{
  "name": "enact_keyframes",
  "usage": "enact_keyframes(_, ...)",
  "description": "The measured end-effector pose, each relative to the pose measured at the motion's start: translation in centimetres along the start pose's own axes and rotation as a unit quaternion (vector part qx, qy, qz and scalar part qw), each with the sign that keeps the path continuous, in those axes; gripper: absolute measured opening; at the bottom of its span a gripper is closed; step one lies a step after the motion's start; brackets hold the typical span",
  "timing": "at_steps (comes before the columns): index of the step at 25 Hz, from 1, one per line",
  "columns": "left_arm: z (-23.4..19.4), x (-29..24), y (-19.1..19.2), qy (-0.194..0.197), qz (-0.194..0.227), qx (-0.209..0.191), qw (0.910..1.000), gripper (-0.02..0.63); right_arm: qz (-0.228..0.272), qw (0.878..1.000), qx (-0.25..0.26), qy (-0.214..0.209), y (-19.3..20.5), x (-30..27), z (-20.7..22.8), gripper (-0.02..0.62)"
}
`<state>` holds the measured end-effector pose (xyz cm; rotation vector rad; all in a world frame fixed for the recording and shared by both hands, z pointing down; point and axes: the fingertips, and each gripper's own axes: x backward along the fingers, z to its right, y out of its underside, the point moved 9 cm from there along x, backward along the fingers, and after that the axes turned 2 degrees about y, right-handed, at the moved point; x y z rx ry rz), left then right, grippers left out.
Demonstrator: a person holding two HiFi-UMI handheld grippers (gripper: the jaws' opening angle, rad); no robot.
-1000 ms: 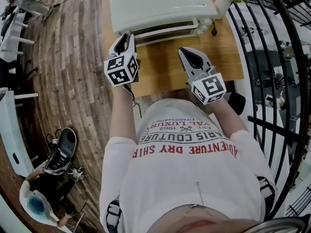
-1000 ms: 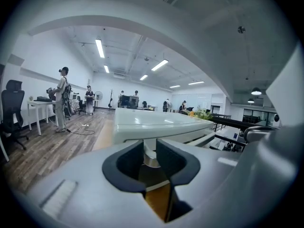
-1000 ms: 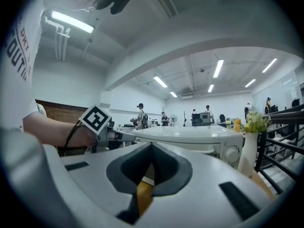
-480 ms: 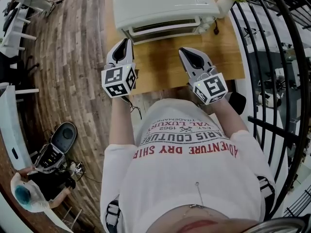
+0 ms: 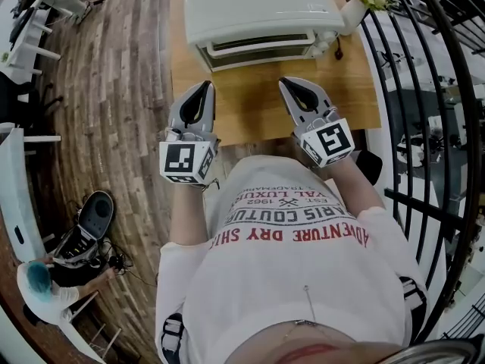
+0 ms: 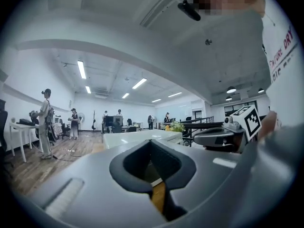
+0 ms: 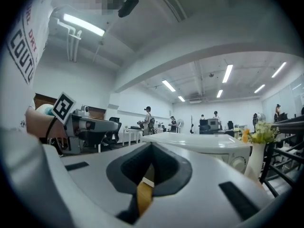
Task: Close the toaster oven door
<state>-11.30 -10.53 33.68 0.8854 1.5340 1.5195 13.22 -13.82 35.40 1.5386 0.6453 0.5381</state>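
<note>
Left gripper: jaws have just been closing and now meet on nothing. Right gripper likewise pinched together, empty; both hang over the tabletop, apart from the toaster oven. Oven door looks upright and flush, so the task reads as done.

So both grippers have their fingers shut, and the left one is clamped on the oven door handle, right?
Not on the handle. The head view shows the left gripper clear of the toaster oven; its fingers have just closed on nothing. The right gripper is shut too.
</note>
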Motion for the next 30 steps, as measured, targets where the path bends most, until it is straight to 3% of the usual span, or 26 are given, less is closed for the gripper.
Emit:
enact_keyframes(11,1.2,0.2,0.1,0.035,-0.007,-0.008,0.9993,0.011,-0.007,1.0,0.013,-0.01,-0.4,-0.3,-0.7,-0.012)
enact_keyframes(23,0.4,0.6,0.9,0.003,-0.028,0.022,0.9994,0.012,-0.015,1.0,-0.004,0.0,0.0,-0.3,-0.6,-0.012)
enact_keyframes(30,0.9,0.7,0.8,0.002,-0.034,0.019,0.9992,0.012,-0.025,1.0,0.001,-0.001,0.0,-0.1,-0.8,-0.012)
